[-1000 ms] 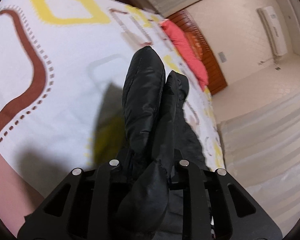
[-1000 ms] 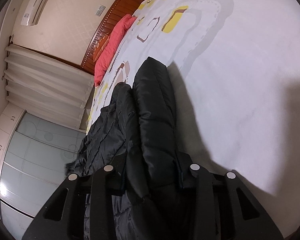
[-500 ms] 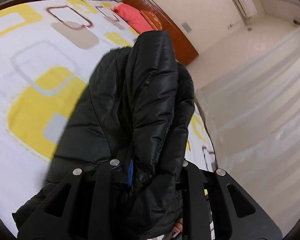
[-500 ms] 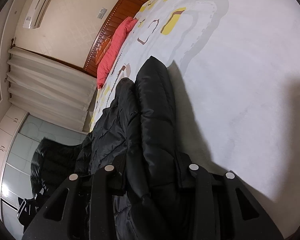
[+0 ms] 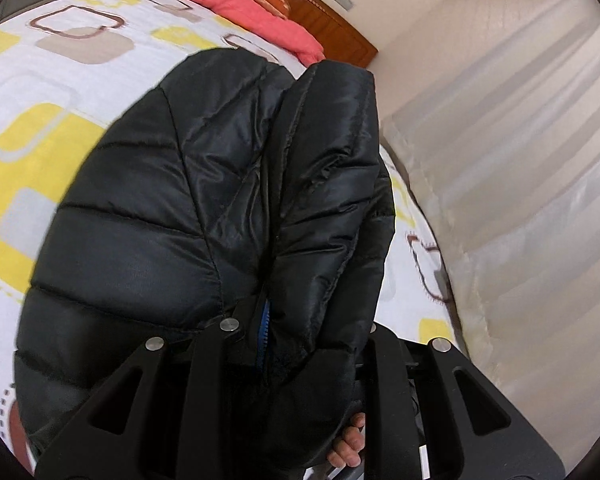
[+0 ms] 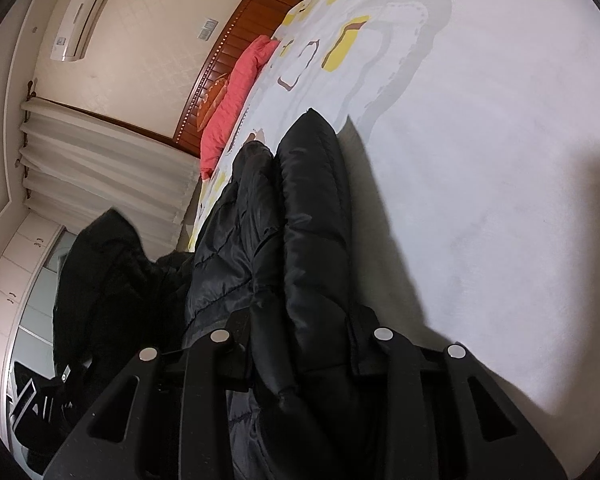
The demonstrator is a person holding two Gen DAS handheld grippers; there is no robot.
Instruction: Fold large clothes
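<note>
The slick, puffy black jacket (image 5: 204, 216) could slide loose, or bunch unevenly over the bed (image 5: 40, 92). The left gripper (image 5: 300, 332) has its fingers clamped on a bulging fold, seemingly near the zip. The right gripper (image 6: 300, 340) pinches another fold lying along the bed.

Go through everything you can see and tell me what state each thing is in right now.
Black puffer jacket: bunched, gripped at two places, partly lifted off the bed.
Left hand-held gripper: shut on jacket fabric.
Right hand-held gripper: shut on jacket fabric.
Bed cover: spread flat.
Curtains: drawn.
</note>
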